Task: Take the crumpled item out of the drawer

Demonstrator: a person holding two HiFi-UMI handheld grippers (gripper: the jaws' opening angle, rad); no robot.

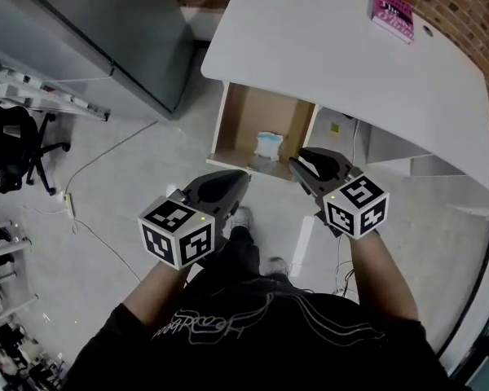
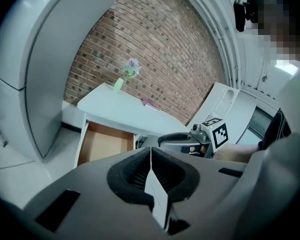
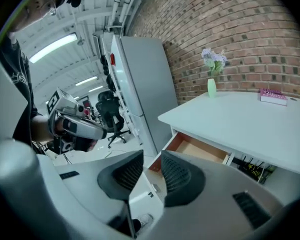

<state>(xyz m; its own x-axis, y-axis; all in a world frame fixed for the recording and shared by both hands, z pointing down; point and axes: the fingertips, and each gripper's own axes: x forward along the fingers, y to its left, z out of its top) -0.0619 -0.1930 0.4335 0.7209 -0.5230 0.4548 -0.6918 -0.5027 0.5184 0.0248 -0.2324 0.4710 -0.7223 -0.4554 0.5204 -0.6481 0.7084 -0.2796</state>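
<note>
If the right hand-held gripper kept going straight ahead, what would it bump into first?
Most likely the front corner of the open drawer, which shows just beyond the parted, empty jaws of the right hand-held gripper; depth is hard to judge.

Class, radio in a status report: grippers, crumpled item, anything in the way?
Left gripper shut, empty. Right gripper slightly open, empty. Crumpled item in open drawer, untouched. Nothing blocking it.

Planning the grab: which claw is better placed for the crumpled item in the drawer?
Right, likely. The right claw has jaws slightly apart and empty, its tip close to the crumpled item in the drawer; the left claw is shut.
</note>
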